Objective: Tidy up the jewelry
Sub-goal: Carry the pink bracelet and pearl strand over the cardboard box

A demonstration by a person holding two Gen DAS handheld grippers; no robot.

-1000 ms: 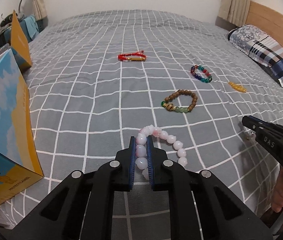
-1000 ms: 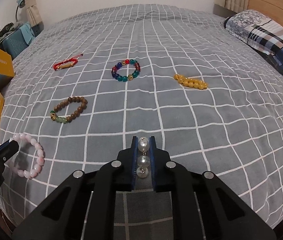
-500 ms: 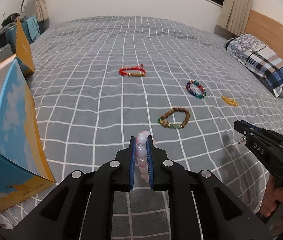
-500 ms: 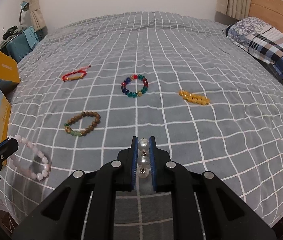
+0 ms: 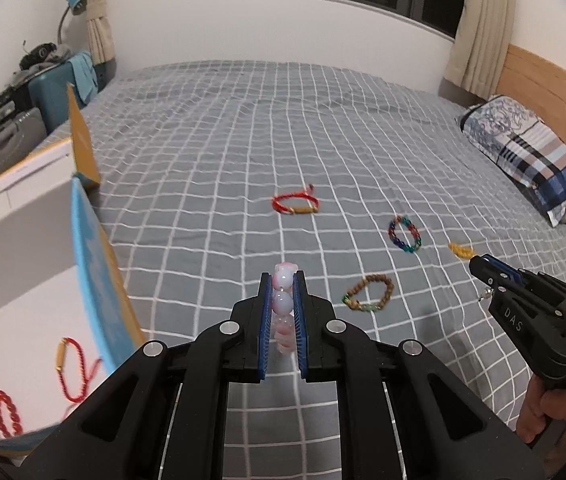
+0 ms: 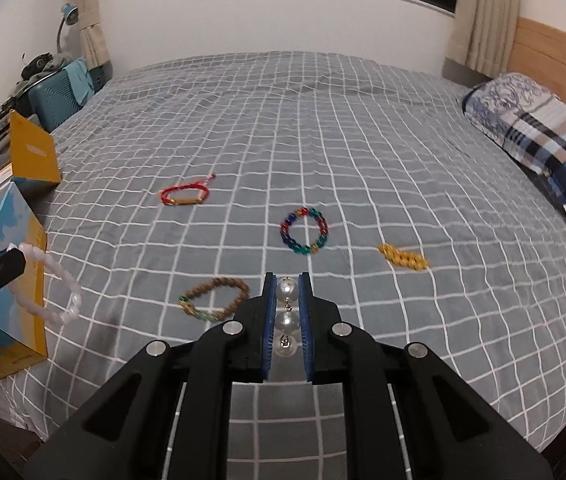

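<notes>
Bed (image 6: 363, 128), grey check cover: four bracelets left mid-bed, two red ones boxed (image 5: 23, 320) at left edge; left gripper (image 5: 281, 300) jaws clamp pink bracelet (image 6: 59, 284), right gripper (image 6: 288, 316) pearl piece (image 6: 287, 320), both aloft.

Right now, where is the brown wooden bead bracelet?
The brown wooden bead bracelet lies flat on the grey checked bedspread, just left of the right hand-held gripper in its view, nearer than the multicoloured bead bracelet.
</notes>
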